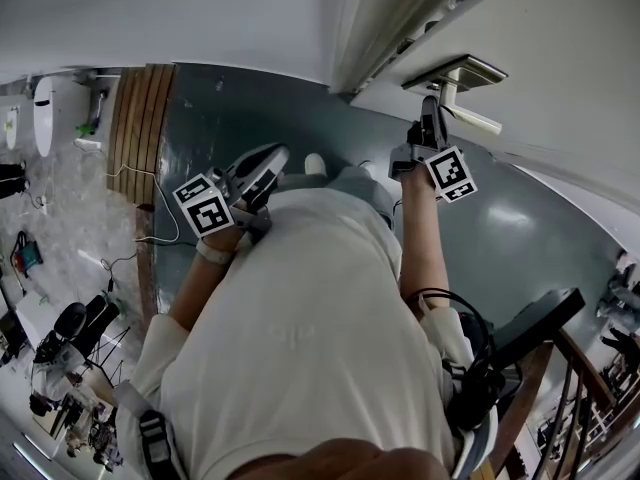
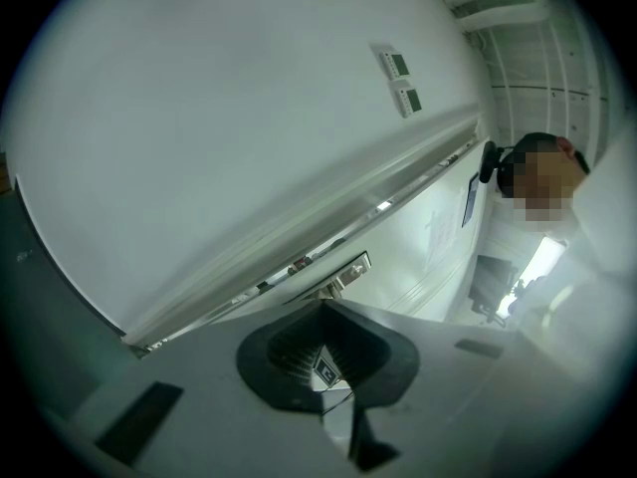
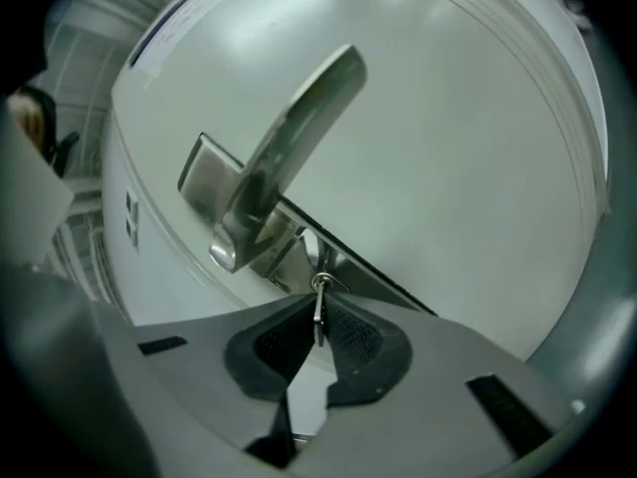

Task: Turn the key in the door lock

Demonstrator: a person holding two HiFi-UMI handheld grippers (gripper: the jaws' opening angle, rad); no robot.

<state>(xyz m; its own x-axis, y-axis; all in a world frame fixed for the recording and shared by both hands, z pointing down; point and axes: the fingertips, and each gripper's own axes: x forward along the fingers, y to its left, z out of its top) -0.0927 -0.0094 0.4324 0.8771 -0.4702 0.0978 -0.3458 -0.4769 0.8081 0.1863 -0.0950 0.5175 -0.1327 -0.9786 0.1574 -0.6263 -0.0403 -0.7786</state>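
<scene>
Right gripper (image 3: 318,305) pinches key (image 3: 318,322) edge-on — lock hidden.

- Key (image 3: 318,305): small, thin and silver-grey. It shows edge-on as a narrow strip, and its far end sits in the lock.
- Lock (image 3: 291,253): a brushed-metal plate on the door, with the keyhole just beside the base of the lever handle (image 3: 294,137).
- Door (image 3: 448,147): white and smooth.

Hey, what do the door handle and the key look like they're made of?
Door handle: probably metal with a satin silver finish, judging by its soft grey sheen. Key: probably metal too, a thin silvery blade with a bright glint, though it is small.
</scene>
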